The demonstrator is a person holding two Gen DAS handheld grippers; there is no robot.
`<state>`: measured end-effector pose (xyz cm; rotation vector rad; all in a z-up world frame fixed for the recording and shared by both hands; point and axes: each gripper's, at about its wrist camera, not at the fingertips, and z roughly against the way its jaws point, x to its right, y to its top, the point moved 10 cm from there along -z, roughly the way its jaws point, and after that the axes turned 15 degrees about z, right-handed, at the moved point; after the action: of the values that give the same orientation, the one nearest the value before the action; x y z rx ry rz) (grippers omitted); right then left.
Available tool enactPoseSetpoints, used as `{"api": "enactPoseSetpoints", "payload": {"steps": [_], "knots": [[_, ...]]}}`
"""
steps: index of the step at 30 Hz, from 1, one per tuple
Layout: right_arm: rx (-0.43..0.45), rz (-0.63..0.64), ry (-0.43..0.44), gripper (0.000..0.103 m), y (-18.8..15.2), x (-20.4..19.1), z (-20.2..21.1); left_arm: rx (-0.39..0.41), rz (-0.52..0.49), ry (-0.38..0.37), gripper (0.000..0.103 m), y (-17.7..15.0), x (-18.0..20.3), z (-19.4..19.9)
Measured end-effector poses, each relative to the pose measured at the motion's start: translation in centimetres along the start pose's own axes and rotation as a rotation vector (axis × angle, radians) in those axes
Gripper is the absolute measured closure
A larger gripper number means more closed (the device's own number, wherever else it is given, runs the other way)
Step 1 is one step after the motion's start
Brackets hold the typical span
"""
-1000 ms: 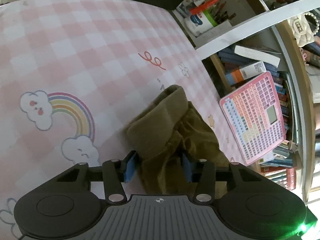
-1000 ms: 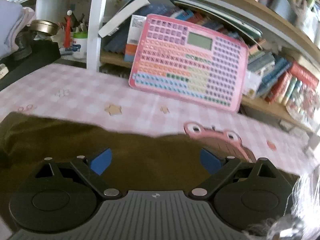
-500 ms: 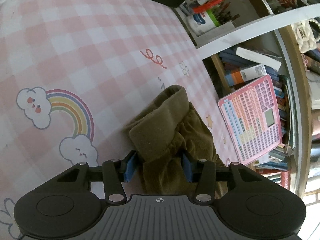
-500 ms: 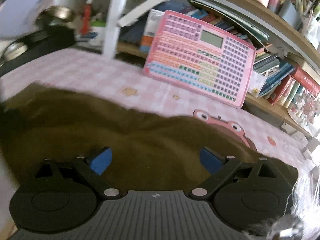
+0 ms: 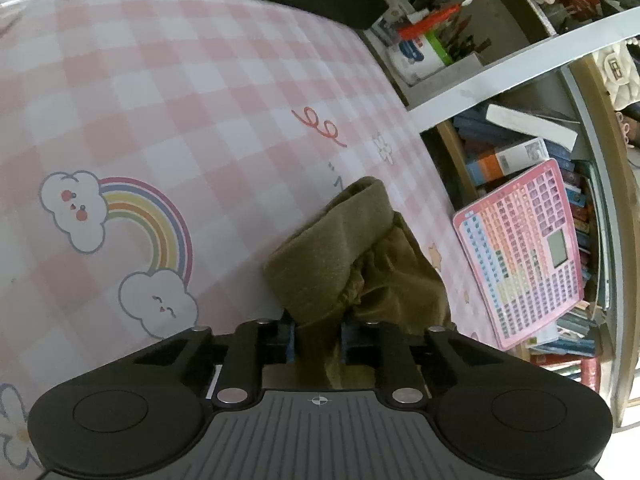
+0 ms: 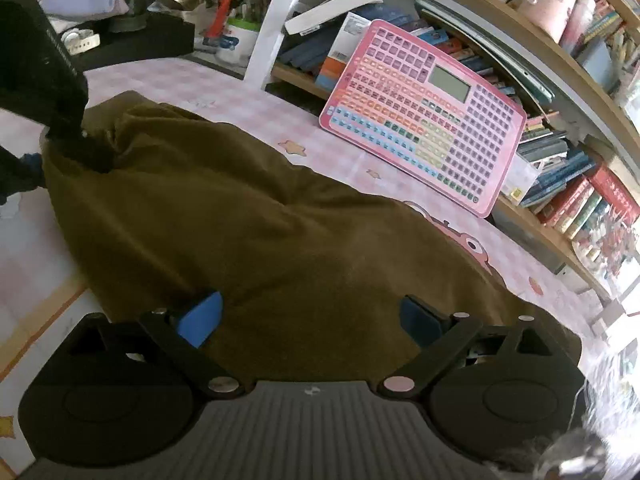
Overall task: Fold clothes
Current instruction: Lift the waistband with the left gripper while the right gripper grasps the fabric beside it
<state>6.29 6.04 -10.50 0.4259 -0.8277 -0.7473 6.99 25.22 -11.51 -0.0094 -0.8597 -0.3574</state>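
Your left tongs [image 5: 317, 340] were closed on a bunched edge of the olive garment [image 5: 352, 264], which lay on the pink checked counter [image 5: 192, 120]. Your right tongs [image 6: 310, 316] were spread wide over the garment [image 6: 256, 232], gripping nothing. A pink keyboard toy [image 6: 428, 120] leaned on the bookshelf [image 6: 560, 152] behind

Left gripper [image 5: 318, 338]: black linkage arms, silver pivot screws, blue pads, ribbed grey housing with crosshair mark. Right gripper [image 6: 310, 316]: identical build.
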Motion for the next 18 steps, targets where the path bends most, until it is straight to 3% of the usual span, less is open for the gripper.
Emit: {"api": "enactPoseSetpoints", "payload": {"steps": [4,8,12,17,18], "knots": [[0.035,-0.089,0.080,0.008,-0.4,1.5,0.8,0.095,-0.214,-0.067,0.088,-1.5,4.1,2.7],[0.117,-0.167,0.057,0.007,-1.3,5.1,3.2,0.182,-0.490,-0.110,0.088,-4.5,8.2,5.2],[0.111,-0.272,0.023,0.007,-4.7,9.5,4.8,0.239,-0.749,-0.114,0.088,-9.4,11.6,6.3],[0.074,-0.370,0.035,0.007,-9.2,13.4,6.0,0.189,-0.948,-0.092,0.083,-16.7,13.7,5.1],[0.067,-0.384,0.049,0.007,-9.9,13.9,6.1,0.148,-0.976,-0.080,0.075,-18.3,13.8,4.5]]}}
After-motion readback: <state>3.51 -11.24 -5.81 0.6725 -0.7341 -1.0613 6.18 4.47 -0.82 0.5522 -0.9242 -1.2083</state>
